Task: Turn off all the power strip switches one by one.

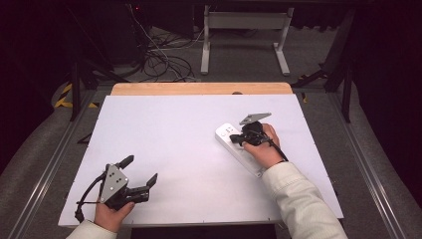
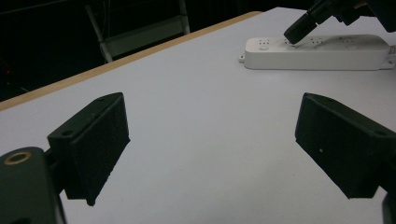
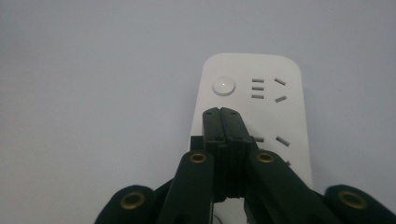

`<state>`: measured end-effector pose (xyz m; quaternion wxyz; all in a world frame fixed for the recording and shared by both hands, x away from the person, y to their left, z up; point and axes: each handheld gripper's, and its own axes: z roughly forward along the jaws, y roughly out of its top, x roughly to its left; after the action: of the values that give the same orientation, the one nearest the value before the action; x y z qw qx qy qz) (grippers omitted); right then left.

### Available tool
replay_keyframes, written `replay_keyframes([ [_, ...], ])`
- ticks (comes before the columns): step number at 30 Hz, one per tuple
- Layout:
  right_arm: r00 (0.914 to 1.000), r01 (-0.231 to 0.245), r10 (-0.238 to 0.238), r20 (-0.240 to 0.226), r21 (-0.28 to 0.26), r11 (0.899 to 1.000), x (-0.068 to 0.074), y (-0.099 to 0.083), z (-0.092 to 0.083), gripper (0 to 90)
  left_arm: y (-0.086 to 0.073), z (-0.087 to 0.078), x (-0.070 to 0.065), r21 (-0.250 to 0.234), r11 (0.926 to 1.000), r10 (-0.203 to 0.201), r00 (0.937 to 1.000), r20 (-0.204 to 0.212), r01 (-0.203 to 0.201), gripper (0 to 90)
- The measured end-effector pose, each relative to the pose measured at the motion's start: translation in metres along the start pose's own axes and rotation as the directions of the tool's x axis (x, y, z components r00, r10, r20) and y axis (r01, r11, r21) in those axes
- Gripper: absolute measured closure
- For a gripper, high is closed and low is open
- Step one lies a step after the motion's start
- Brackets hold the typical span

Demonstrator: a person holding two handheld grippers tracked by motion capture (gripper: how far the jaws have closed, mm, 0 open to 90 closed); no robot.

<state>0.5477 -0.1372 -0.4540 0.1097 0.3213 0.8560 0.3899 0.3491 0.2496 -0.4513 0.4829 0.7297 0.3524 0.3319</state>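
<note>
Jaws of left gripper (image 1: 141, 172) spread wide and empty over bare white table (image 1: 179, 129) at near left — those of right gripper (image 3: 223, 122) pressed together, tips down on power strip (image 3: 280, 116) just short of its round button (image 3: 223, 86), seemingly unpressed yet.
</note>
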Motion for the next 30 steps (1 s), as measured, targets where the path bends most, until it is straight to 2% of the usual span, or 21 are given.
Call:
replay_keyframes([
  [12,0.9999,-0.015,0.015,0.005,0.012,1.000,-0.0001,-0.0009,0.0041,90.0,0.0001,-0.0004,0.0003,-0.001,1.0000,0.003,1.0000,0.002,-0.003,10.4],
  [17,1.0000,-0.001,0.001,0.005,0.015,1.000,0.0005,-0.0013,0.0050,90.0,0.0002,-0.0006,0.0003,-0.001,1.0000,0.007,1.0000,-0.002,-0.007,10.4],
  [20,0.9999,-0.015,0.015,-0.007,0.011,1.000,-0.0013,-0.0020,0.0050,90.0,0.0002,-0.0008,0.0004,-0.003,1.0000,0.004,1.0000,-0.002,-0.004,10.3],
  [24,0.9999,-0.011,0.011,0.001,0.012,1.000,-0.0001,-0.0020,0.0049,90.0,0.0004,-0.0008,0.0004,-0.002,0.9999,0.013,0.9999,-0.003,-0.013,10.3],
  [27,0.9999,-0.011,0.011,0.006,0.016,1.000,0.0008,-0.0017,0.0049,90.0,0.0003,-0.0006,-0.0004,-0.001,1.0000,0.005,1.0000,-0.001,-0.005,10.3],
  [30,0.9997,-0.026,0.026,0.003,0.019,0.999,0.0003,-0.0020,0.0045,90.0,0.0005,-0.0010,0.0000,-0.002,0.9999,0.014,0.9999,-0.005,-0.014,10.2],
])
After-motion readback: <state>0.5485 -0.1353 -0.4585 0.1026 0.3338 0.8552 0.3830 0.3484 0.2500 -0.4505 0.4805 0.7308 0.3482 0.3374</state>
